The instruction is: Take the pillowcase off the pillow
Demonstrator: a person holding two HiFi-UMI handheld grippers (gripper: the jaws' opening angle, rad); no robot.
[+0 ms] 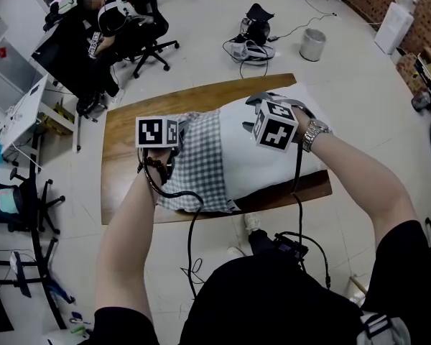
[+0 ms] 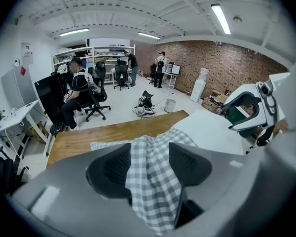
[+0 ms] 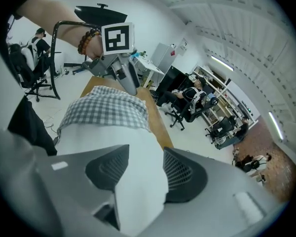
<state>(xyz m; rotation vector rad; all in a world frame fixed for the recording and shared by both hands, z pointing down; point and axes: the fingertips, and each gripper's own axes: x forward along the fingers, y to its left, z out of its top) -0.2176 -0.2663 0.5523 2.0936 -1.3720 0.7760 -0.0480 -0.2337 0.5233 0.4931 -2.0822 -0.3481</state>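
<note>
A white pillow [image 1: 248, 160] lies across the wooden table [image 1: 129, 124], its left end still inside the grey checked pillowcase [image 1: 197, 167]. My left gripper [image 1: 179, 129] is at that end. In the left gripper view a bunched fold of pillowcase [image 2: 153, 181] fills the gap of the left gripper [image 2: 149, 162] and touches both pads. My right gripper [image 1: 253, 117] is over the bare part of the pillow. In the right gripper view white pillow [image 3: 138, 181] bulges between both pads of the right gripper [image 3: 144, 169]. The left gripper [image 3: 121, 68] shows beyond the pillowcase [image 3: 106, 110].
Black cables hang from both grippers over the table's near edge. A person sits on an office chair [image 1: 147, 38] at the back left. A metal bin [image 1: 313, 44] and a heap of gear with cables [image 1: 251, 38] stand on the floor behind the table.
</note>
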